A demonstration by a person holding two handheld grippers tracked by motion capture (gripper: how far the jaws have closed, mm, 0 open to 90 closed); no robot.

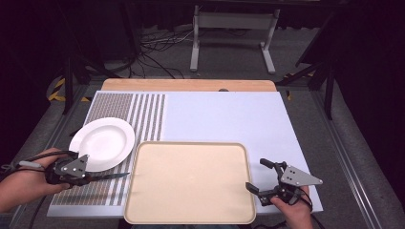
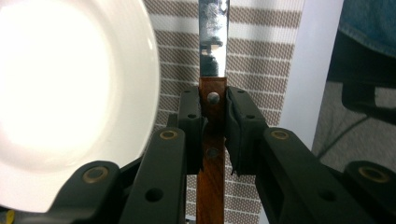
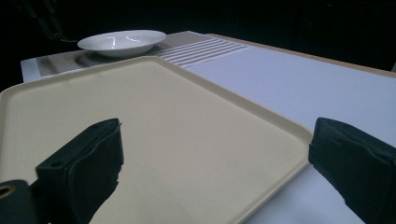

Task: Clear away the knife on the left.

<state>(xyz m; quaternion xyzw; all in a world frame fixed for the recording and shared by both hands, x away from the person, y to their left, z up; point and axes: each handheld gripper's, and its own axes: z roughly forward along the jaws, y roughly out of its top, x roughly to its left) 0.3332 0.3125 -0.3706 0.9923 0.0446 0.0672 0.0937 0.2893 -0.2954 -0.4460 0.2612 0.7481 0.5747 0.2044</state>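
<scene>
On the table (image 1: 229, 114), a white plate (image 1: 102, 143) sits on a striped mat (image 1: 143, 112) at the left, and a large cream tray (image 1: 191, 183) lies at the near edge in the middle, its left rim overlapping the mat. The left gripper (image 1: 90, 177), held in the person's left hand (image 1: 26, 183) just in front of the plate, has its jaws clamped on the wooden handle of a knife (image 1: 112, 176); in the left gripper view the knife (image 2: 213, 93) runs straight out between the jaws over the mat, with the plate (image 2: 70, 93) just beside it. Whether the blade tip touches the mat or hangs just above it is hard to tell. The right gripper (image 1: 258, 177), held in the right hand (image 1: 293, 207) by the tray's right rim, has its jaws wide apart and holds nothing; in the right gripper view the tray (image 3: 154, 135) spreads out between and beyond them, with the plate (image 3: 122, 42) far off on the mat (image 3: 201, 46).
</scene>
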